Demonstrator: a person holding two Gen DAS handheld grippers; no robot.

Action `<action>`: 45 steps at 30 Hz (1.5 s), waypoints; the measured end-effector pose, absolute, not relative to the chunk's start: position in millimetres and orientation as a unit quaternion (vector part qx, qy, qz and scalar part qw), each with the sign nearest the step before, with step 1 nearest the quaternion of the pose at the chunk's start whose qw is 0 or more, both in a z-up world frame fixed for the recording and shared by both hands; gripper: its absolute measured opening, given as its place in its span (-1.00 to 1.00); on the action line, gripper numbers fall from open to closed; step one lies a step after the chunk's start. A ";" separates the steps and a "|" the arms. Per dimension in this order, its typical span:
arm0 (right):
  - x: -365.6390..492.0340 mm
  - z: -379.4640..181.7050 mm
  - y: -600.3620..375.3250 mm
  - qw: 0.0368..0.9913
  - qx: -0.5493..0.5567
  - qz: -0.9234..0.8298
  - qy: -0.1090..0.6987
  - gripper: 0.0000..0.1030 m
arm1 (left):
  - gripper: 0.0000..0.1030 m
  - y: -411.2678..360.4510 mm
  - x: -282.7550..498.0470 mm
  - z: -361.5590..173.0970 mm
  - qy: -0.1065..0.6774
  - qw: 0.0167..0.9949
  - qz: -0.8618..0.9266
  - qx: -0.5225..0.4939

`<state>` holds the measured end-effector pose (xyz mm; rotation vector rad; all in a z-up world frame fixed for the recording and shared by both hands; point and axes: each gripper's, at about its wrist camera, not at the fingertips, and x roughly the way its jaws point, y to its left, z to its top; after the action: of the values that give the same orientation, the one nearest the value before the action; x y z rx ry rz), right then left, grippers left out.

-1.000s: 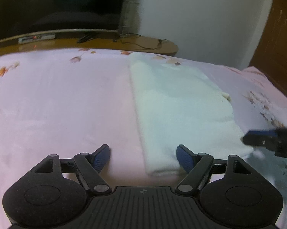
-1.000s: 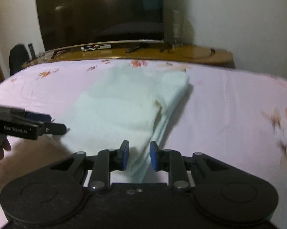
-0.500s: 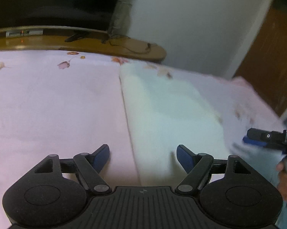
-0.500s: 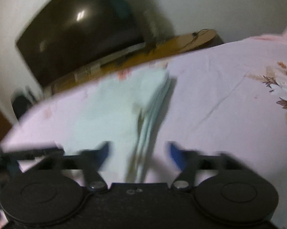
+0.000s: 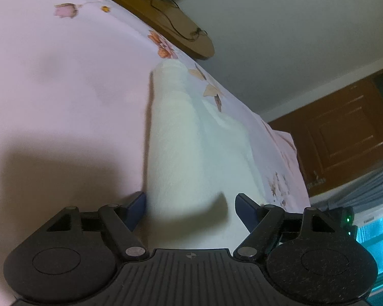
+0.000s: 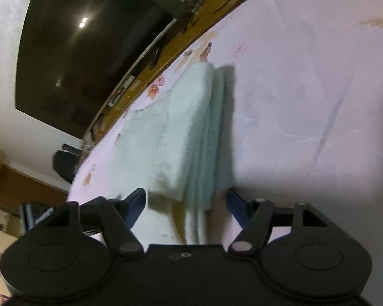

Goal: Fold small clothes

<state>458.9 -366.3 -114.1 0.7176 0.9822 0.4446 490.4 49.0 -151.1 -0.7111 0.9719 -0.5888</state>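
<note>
A pale, fuzzy knitted cloth garment (image 5: 191, 158) with a soft, matt nap is laid on a smooth pink bedsheet (image 5: 64, 89) printed with flowers; its stacked layers are seen edge-on in the right wrist view. Both the left gripper (image 5: 191, 207) and the right gripper (image 6: 186, 202) are made of matt black plastic with small metal rivets and blue pads (image 6: 135, 204). A glossy black screen (image 6: 89, 46) is mounted above a varnished wooden shelf (image 5: 166, 17), and a panelled brown wooden door (image 5: 344, 132) is seen beside a matt painted wall (image 5: 280, 25).

Likely bedroom: bed sheet (image 5: 64, 81), television (image 6: 84, 51).
</note>
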 end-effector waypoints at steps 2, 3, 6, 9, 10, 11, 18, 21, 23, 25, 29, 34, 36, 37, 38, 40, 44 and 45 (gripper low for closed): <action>467.3 -117.4 -365.3 0.791 0.346 0.214 0.457 0.35 | 0.32 41.6 499.3 -149.1 0.453 0.790 -0.269 -0.314; 472.6 -118.5 -363.1 0.793 0.342 0.215 0.456 0.20 | 0.10 37.5 502.1 -148.5 0.453 0.798 -0.260 -0.303; 484.2 -121.9 -360.8 0.786 0.340 0.222 0.466 -0.02 | 0.01 36.3 504.2 -149.1 0.452 0.802 -0.244 -0.306; 482.2 -117.7 -358.6 0.793 0.311 0.235 0.468 0.00 | 0.16 28.6 498.3 -144.6 0.441 0.814 -0.250 -0.283; 480.8 -117.4 -356.1 0.797 0.306 0.241 0.462 0.09 | 0.17 24.8 497.0 -141.9 0.438 0.818 -0.251 -0.275; 480.8 -116.6 -353.6 0.799 0.301 0.244 0.460 0.10 | 0.15 18.0 497.5 -138.5 0.436 0.827 -0.247 -0.254; 469.7 -94.7 -324.2 0.850 0.211 0.224 0.427 -0.34 | -0.34 -4.1 477.6 -101.1 0.392 0.879 -0.236 -0.133; 456.3 -74.5 -314.6 0.862 0.199 0.226 0.407 -0.34 | -0.35 11.0 464.7 -83.3 0.379 0.881 -0.250 -0.131; 448.7 -59.6 -300.1 0.866 0.192 0.231 0.400 -0.34 | -0.35 28.8 454.8 -68.4 0.369 0.885 -0.251 -0.131; 442.6 -45.4 -280.7 0.869 0.176 0.239 0.397 -0.34 | -0.35 55.6 443.9 -57.2 0.367 0.885 -0.248 -0.140; 432.6 -25.2 -230.0 0.863 0.167 0.267 0.395 -0.34 | -0.35 125.0 419.4 -42.4 0.372 0.886 -0.229 -0.153; 428.9 -30.9 -147.5 0.840 0.169 0.309 0.412 -0.34 | -0.34 211.5 390.4 -51.3 0.401 0.884 -0.185 -0.157; 433.2 -45.6 -120.0 0.827 0.172 0.314 0.434 -0.34 | -0.29 240.4 386.7 -76.2 0.433 0.872 -0.165 -0.156; 437.8 -60.0 -106.5 0.816 0.181 0.309 0.454 -0.32 | -0.24 252.2 387.7 -93.5 0.460 0.860 -0.154 -0.161; 443.1 -78.4 -97.5 0.803 0.189 0.301 0.478 -0.31 | 0.03 263.4 386.5 -108.5 0.475 0.850 -0.145 -0.178; 447.6 -112.3 -91.5 0.786 0.211 0.269 0.515 -0.16 | 0.06 280.7 374.4 -114.7 0.450 0.849 -0.155 -0.229; 436.7 -108.6 -113.0 0.783 0.248 0.266 0.505 -0.10 | 0.13 292.8 347.7 -113.3 0.433 0.855 -0.154 -0.242; 432.0 -102.6 -119.4 0.787 0.244 0.262 0.503 -0.02 | 0.13 290.8 338.0 -114.6 0.432 0.855 -0.157 -0.239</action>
<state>432.0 -119.4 -102.6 0.5254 1.0834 0.5655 338.0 290.8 -114.6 -0.5035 0.9089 -0.3294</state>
